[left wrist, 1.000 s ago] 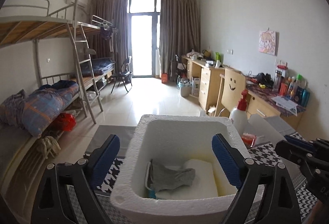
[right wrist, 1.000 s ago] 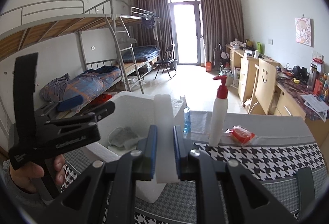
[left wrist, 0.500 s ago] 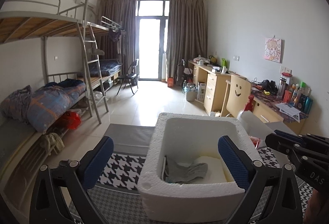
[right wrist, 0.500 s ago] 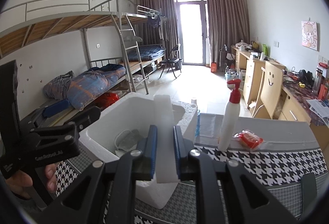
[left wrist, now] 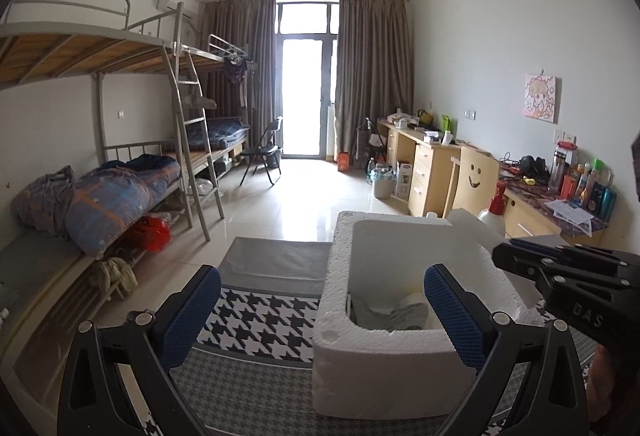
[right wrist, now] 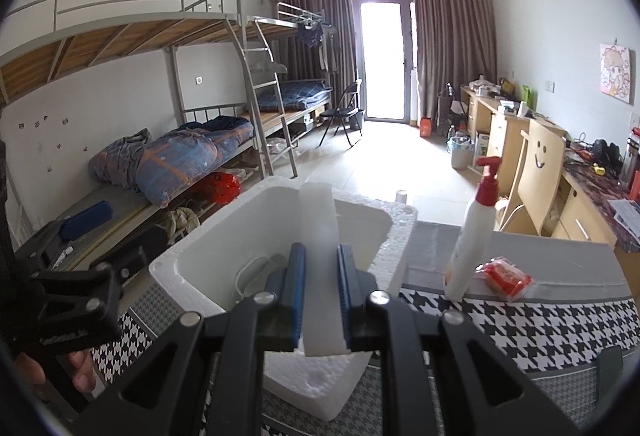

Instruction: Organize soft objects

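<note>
Pads of the right tool (right wrist: pixel 319 294) clamp a white foam slab (right wrist: pixel 320 236) upright at lower centre of its frame, poised over the foam box (right wrist: pixel 200 268), probably so it can drop in edge-first. The left tool (left wrist: pixel 320 320) stands wide open and empty, its right pad in front of the box's near rim. Inside, a grey cloth (left wrist: pixel 400 316) lies crumpled on the bottom. The box rests on the houndstooth tabletop (right wrist: pixel 540 324), with a pump bottle (right wrist: pixel 474 232) at right.
</note>
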Action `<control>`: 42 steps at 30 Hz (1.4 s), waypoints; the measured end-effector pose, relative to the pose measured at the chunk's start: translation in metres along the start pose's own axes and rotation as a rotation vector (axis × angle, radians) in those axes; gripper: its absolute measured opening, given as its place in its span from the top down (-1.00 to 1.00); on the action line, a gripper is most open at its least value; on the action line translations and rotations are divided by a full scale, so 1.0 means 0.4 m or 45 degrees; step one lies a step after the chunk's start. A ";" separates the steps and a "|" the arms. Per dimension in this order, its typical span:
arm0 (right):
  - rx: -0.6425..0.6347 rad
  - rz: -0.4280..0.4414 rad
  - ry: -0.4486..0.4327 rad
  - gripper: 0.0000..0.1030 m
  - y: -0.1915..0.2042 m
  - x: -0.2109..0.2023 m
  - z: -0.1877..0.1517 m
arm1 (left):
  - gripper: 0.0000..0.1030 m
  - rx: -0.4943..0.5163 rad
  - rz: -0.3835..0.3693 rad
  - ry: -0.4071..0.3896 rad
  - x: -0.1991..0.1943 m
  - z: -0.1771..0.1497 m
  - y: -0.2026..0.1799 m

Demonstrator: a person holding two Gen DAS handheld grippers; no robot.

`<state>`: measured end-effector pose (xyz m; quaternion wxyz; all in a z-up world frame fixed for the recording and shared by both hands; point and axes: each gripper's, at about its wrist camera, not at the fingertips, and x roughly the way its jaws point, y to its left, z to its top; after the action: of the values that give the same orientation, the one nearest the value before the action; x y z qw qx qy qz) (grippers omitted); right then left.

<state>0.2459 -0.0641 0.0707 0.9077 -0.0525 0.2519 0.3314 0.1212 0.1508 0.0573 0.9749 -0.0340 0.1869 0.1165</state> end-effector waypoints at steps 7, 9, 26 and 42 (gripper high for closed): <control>-0.004 0.014 0.039 0.64 0.011 0.034 0.009 | -0.98 -0.007 0.021 -0.004 -0.011 -0.010 0.018; -0.002 0.015 0.052 0.64 0.018 0.047 0.010 | -0.98 -0.012 0.026 -0.002 -0.013 -0.012 0.023; -0.016 0.004 0.133 0.51 0.044 0.105 0.013 | -0.98 -0.034 0.036 0.009 -0.021 -0.029 0.040; -0.024 -0.004 0.066 -0.67 0.030 0.039 0.008 | -0.98 -0.031 0.027 -0.014 -0.051 -0.018 0.028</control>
<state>0.2502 -0.0449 0.0667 0.9008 -0.0702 0.2722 0.3310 0.0975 0.1565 0.0578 0.9741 -0.0433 0.1805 0.1293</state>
